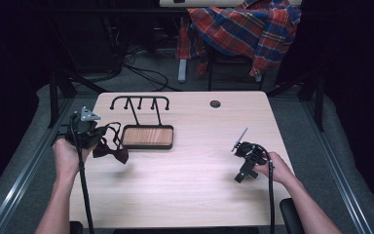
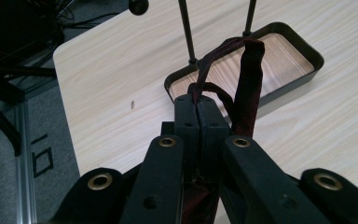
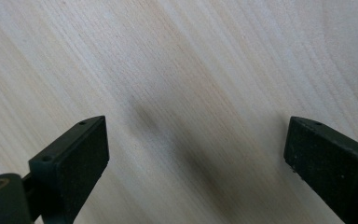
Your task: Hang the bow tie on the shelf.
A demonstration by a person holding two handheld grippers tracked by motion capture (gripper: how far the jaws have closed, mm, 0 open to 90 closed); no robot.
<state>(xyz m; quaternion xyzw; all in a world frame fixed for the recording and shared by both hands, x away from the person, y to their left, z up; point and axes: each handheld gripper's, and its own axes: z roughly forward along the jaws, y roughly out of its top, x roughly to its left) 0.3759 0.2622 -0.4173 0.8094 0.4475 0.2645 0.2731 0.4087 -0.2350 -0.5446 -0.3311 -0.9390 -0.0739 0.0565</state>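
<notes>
1. Table [image 1: 185, 195]: light wood top, I see both forearms coming in from the bottom edge in the high view. Small round hole [image 1: 215, 104] near the far edge.
2. Plaid shirt [image 1: 246, 27]: red/blue, draped over a chair behind the table, well apart from the work.
3. Stand [image 1: 143, 122]: black wire rack w/ hooks along the top bar, two thin posts rising from a wood-lined tray [image 1: 147, 137] w/ dark rim. Sits far-left on the table.
4. Left gripper [image 1: 95, 134]: at the left table edge, just beside the tray. In the left gripper view its jaws are fully closed, pads pressed together, pinching the strap of the bow tie.
5. Right gripper [image 1: 241, 176]: on the right side, well apart from the stand, pointing down at bare wood. The right gripper view shows its jaws wide apart, nothing between them.
6. Bow tie [image 1: 111, 152]: dark maroon, hangs off the left gripper. Bow part is just above the tabletop, in front of the tray's left end; can't tell if it's touching the wood. Strap [image 2: 223, 49] loops up past the jaws toward the tray.
</notes>
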